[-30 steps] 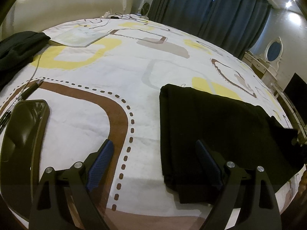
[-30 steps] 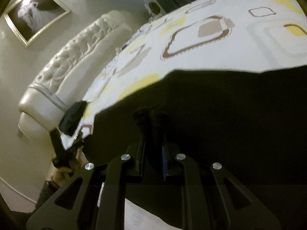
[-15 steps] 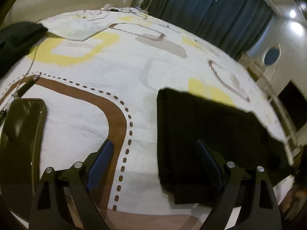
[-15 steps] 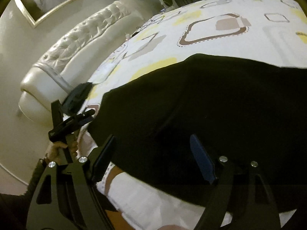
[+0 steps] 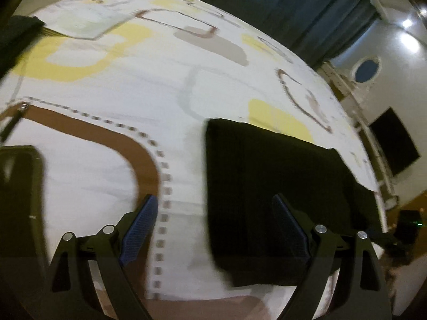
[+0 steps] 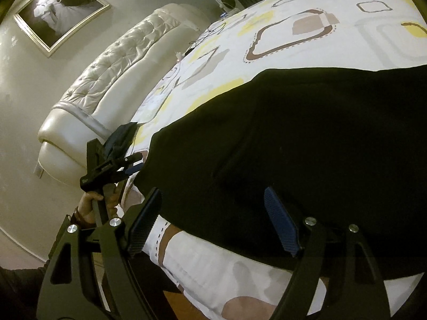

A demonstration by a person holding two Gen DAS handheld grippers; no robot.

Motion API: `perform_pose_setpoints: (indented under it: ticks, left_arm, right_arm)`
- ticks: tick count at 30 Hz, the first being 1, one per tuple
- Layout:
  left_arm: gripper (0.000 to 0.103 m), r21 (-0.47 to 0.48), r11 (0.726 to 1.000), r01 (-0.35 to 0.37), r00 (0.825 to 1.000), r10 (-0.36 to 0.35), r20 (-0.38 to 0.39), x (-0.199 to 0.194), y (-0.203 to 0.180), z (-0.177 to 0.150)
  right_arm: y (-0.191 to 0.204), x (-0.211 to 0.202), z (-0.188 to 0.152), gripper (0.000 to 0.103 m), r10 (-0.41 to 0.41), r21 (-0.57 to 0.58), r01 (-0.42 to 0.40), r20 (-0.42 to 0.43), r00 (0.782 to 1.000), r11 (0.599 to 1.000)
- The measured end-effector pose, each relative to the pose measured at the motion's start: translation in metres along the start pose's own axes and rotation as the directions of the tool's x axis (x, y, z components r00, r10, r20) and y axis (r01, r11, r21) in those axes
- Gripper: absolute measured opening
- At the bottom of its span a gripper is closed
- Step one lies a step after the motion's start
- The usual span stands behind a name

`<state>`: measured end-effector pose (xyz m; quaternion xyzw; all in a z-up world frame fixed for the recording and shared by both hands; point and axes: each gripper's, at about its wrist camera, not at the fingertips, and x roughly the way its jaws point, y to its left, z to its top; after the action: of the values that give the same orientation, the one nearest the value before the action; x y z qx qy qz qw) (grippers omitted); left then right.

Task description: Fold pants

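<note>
A bedroom with a bed [image 5: 112, 160] under a patterned cover; the black pants [image 5: 267, 192] lie folded near its front edge. Left gripper [image 5: 216, 229] and right gripper [image 6: 210, 221] both gape wide, holding nothing. A careless regrasp could drag the loose layers and undo the fold.

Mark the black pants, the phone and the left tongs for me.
black pants [image 5: 267, 176], left wrist view, middle of the folded cloth.
phone [image 5: 18, 186], left wrist view, its dark screen.
left tongs [image 6: 128, 164], right wrist view, at the tips beside the bed edge.
</note>
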<state>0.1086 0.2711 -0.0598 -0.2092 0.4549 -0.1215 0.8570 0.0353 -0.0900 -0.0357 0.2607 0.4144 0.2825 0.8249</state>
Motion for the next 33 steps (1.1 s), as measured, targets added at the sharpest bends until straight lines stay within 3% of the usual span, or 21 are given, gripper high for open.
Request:
perform_pose_setpoints:
  ticks: [6,10,14,16,18,19,26,27,33]
  left_arm:
    - [0.086,-0.021,0.997,0.072,0.997,-0.073,-0.018,0.013,-0.002,0.004]
    - [0.086,-0.106,0.969,0.222,0.974,-0.224,-0.011,0.017,0.006,0.010]
    - [0.086,-0.038,0.979,0.201,0.978,-0.202,-0.050,0.022,-0.009,0.012]
    - [0.066,-0.004,0.977,0.214,0.975,-0.213,-0.069,0.023,-0.019,0.012]
    - [0.038,0.031,0.986,0.163,0.983,-0.159,-0.095,0.029,-0.026,0.013]
    - [0.033,0.042,0.988,0.152,0.984,-0.147,-0.102,0.032,-0.027,0.014]
    - [0.028,0.066,0.992,0.107,0.990,-0.101,-0.094,0.028,-0.038,0.015]
    - [0.021,0.069,0.993,0.098,0.992,-0.093,-0.084,0.026,-0.039,0.017]
    - [0.015,0.100,0.987,0.123,0.992,-0.122,-0.018,0.002,-0.069,0.028]
  right_arm:
    - [-0.002,-0.004,-0.003,0.079,0.022,0.022,-0.022,-0.002,1.000,1.000]
    - [-0.005,-0.005,-0.004,0.079,0.034,0.040,-0.034,-0.004,0.999,0.999]
    - [-0.004,-0.005,-0.004,0.079,0.038,0.045,-0.038,-0.004,0.999,0.998]
    - [-0.005,-0.005,-0.003,0.079,0.041,0.048,-0.040,-0.004,0.999,0.998]
    - [-0.006,-0.004,-0.003,0.079,0.044,0.054,-0.044,-0.004,0.999,0.998]
    - [-0.006,-0.004,-0.003,0.079,0.046,0.056,-0.046,-0.003,0.999,0.997]
    - [-0.010,-0.007,-0.002,0.079,0.051,0.063,-0.051,0.001,0.999,0.997]
    - [-0.010,-0.007,-0.002,0.079,0.051,0.062,-0.051,0.001,0.999,0.997]
    - [-0.014,-0.013,0.000,0.079,0.049,0.067,-0.050,0.015,0.999,0.997]
